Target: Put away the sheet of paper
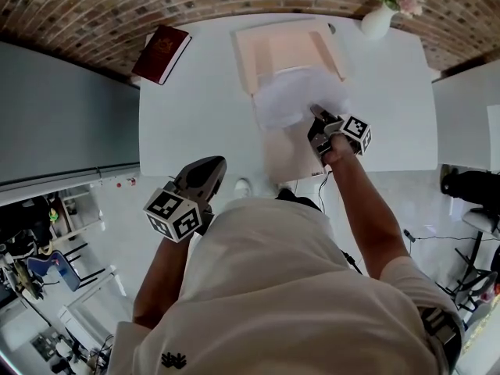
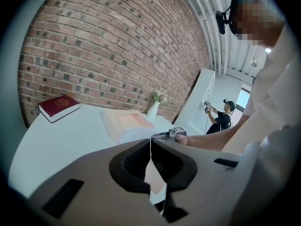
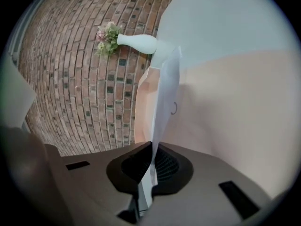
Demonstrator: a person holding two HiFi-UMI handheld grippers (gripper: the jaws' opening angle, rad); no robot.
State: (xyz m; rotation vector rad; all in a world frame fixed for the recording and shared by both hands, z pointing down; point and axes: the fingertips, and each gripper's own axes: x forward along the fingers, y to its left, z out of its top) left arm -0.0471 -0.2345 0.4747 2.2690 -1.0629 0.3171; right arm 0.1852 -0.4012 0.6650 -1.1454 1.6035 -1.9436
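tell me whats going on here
A person stands at a white table with a gripper in each hand. The right gripper is shut on a white sheet of paper and holds it over an open pale pink folder lying on the table. The left gripper is shut and empty, close to the person's body by the table's near edge. A red book and a white vase of flowers sit at the far side.

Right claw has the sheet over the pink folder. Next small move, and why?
Probably ease the right claw down to lay the sheet of paper into the open pink folder: the sheet hangs pinched, rumpled, above it, not yet flat inside.
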